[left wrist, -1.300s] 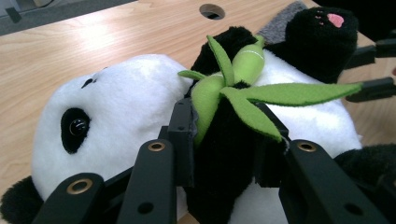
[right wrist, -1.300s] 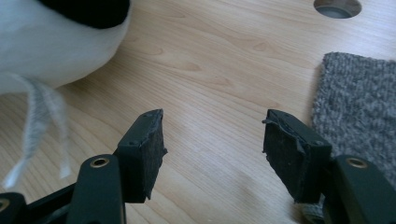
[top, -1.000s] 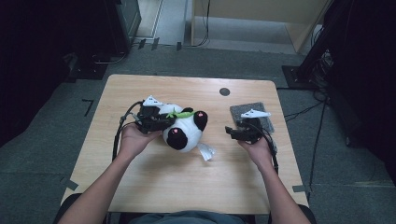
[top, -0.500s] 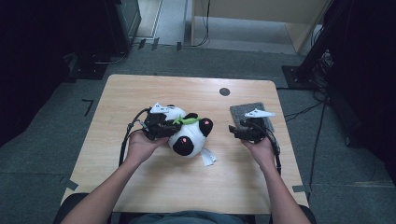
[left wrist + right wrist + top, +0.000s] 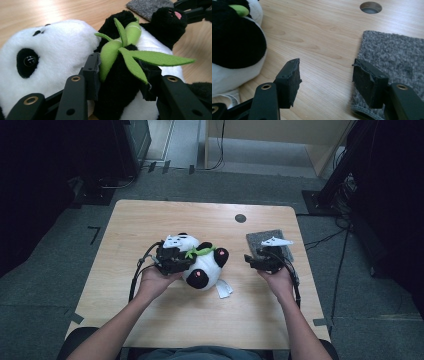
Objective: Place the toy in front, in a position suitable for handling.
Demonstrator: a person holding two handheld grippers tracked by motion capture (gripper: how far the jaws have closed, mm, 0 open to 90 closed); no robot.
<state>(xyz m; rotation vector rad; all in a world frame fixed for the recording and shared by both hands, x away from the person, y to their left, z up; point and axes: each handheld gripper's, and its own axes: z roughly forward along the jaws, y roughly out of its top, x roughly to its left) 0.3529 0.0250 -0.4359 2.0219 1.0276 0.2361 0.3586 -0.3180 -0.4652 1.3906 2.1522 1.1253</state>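
Grey carpet floor surrounds a light wooden tabletop [image 5: 150,220] with a small round cable hole [image 5: 240,218] near its far edge. Near the middle of the tabletop lies a black and white plush panda toy [image 5: 202,265] on its back, a green felt bamboo sprig [image 5: 120,50] stitched to its chest and a white fabric label [image 5: 224,289] sticking out at its near side. The person's left hand [image 5: 152,280] holds the left gripper [image 5: 175,260] against the panda; in the left gripper view its two black jaws are clamped on the panda's black arm, just below the bamboo sprig, the pads [image 5: 92,72] pressing into the plush on both sides. The panda's white head with one black eye patch lies to the left in that view. A grey square of carpet-like felt [image 5: 272,242] lies on the right part of the tabletop, well apart from the panda. The person's right hand [image 5: 277,277] holds the right gripper [image 5: 325,80] low over the near left edge of this felt square; its jaws stand wide apart with nothing between them, one over bare wood, the other over the felt
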